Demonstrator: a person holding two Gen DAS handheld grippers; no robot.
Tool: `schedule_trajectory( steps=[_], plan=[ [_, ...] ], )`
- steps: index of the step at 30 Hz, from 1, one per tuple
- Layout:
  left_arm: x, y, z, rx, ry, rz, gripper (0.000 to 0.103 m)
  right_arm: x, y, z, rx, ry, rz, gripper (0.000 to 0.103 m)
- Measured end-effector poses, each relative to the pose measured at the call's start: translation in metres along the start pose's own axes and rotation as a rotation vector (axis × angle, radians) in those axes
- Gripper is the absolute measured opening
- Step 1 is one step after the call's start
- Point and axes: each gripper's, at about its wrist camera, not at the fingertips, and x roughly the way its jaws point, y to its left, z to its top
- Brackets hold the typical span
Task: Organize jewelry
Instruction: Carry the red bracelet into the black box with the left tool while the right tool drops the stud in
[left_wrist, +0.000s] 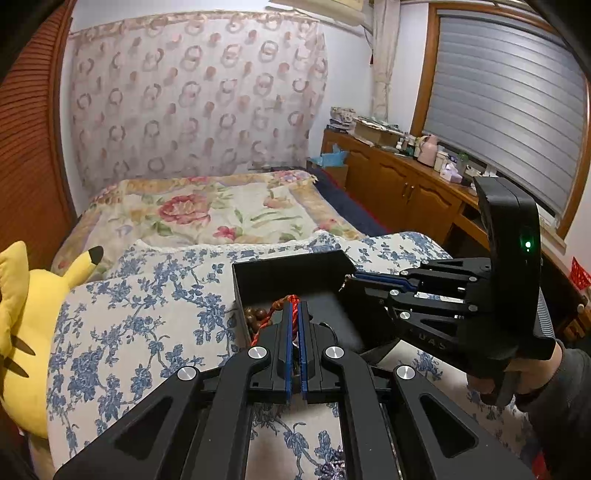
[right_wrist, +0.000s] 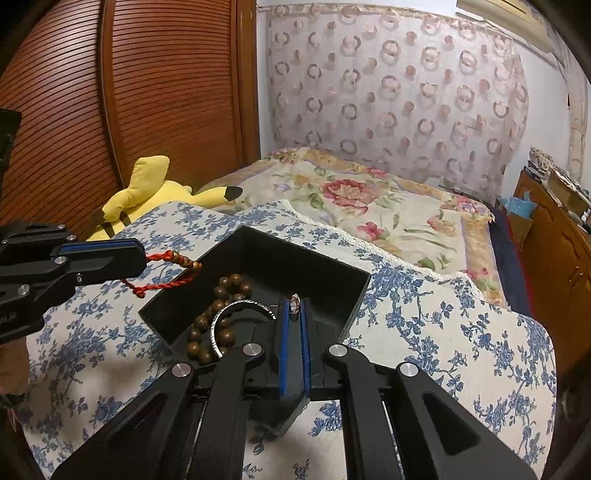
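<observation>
Red cord (right_wrist: 166, 271) juts sideways from left tongs (right_wrist: 142, 254)

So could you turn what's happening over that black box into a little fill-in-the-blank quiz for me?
1. The left gripper is shut on a ____ cord.
2. The right gripper pinches a small ____.
3. In the black box lie a silver bangle and a bracelet of brown ____ beads.
4. Beside the blue-flowered cloth lies a ____ plush toy.

Missing words: red; ring; wooden; yellow
</observation>
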Motion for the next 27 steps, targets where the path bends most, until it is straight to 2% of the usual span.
schedule_trajectory(
  steps=[3, 14, 23, 24, 27],
  plan=[
    [0.004, 0.001, 0.001, 0.0, 0.005, 0.002, 0.002, 0.001, -0.002, 0.002, 0.003, 0.0, -0.002, 0.028],
    [0.022, -0.002, 0.015, 0.029, 0.012, 0.018, 0.002, -0.023, -0.02, -0.009, 0.061, -0.05, -0.004, 0.028],
    [0.048, -0.001, 0.032, 0.035, 0.026, 0.068, 0.003, -0.044, -0.015, -0.023, 0.058, -0.072, 0.007, 0.028],
    [0.049, 0.0, 0.032, 0.028, 0.027, 0.073, 0.006, -0.045, -0.014, -0.025, 0.055, -0.073, 0.007, 0.028],
    [0.048, 0.002, 0.028, 0.013, 0.025, 0.085, 0.039, -0.049, -0.012, -0.029, 0.051, -0.077, 0.006, 0.028]
  ],
)
